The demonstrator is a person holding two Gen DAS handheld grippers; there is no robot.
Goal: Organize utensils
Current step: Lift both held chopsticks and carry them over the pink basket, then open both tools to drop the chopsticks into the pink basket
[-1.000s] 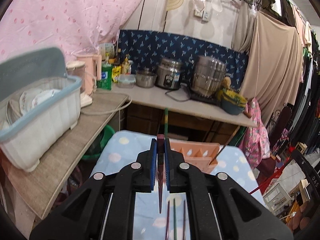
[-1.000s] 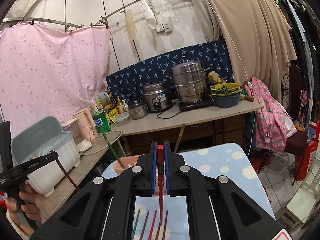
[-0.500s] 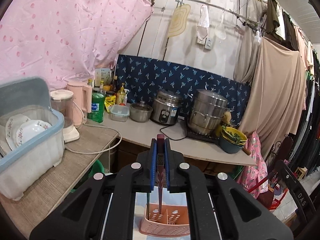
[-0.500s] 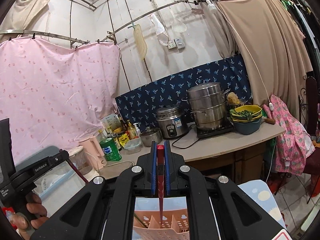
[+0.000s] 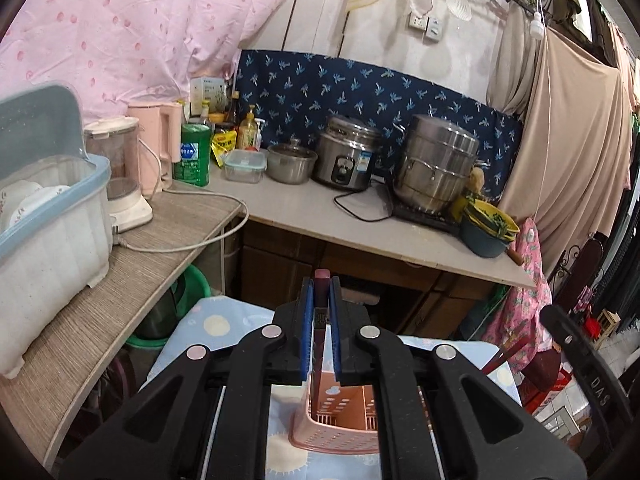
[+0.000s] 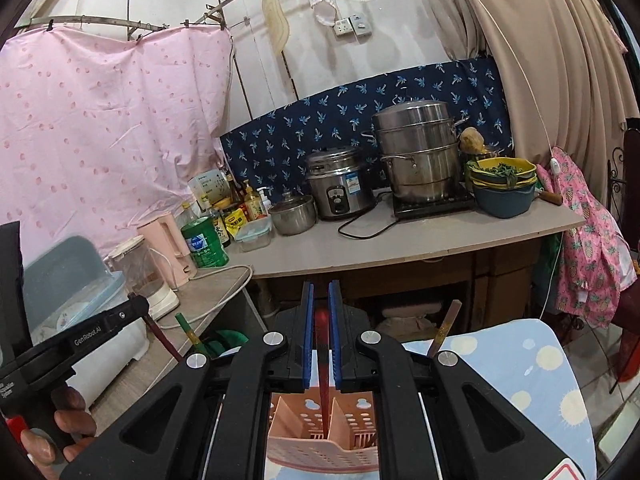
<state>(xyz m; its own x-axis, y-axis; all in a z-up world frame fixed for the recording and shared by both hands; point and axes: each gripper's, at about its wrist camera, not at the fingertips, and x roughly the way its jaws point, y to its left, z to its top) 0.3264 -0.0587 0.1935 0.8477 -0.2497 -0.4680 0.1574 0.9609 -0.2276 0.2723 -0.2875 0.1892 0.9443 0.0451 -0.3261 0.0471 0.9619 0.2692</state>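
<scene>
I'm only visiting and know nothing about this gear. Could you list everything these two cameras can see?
basket: one, pink, on the cloth below both grippers
cloth: one, pale blue with dots
maroon chopstick: one, in the left jaws
red chopstick: one, between the right jaws, over the basket
green chopstick, brown chopstick: one each, upright, bases hidden
rice cooker, steamer pot: one each, silver, back counter
bowls: stacked, yellow and blue, at the counter's right end
dish box: one, white with a blue rim, side counter
left hand-held gripper: black, shut
right hand-held gripper: black, jaws just opening
hand: one, lower left
</scene>
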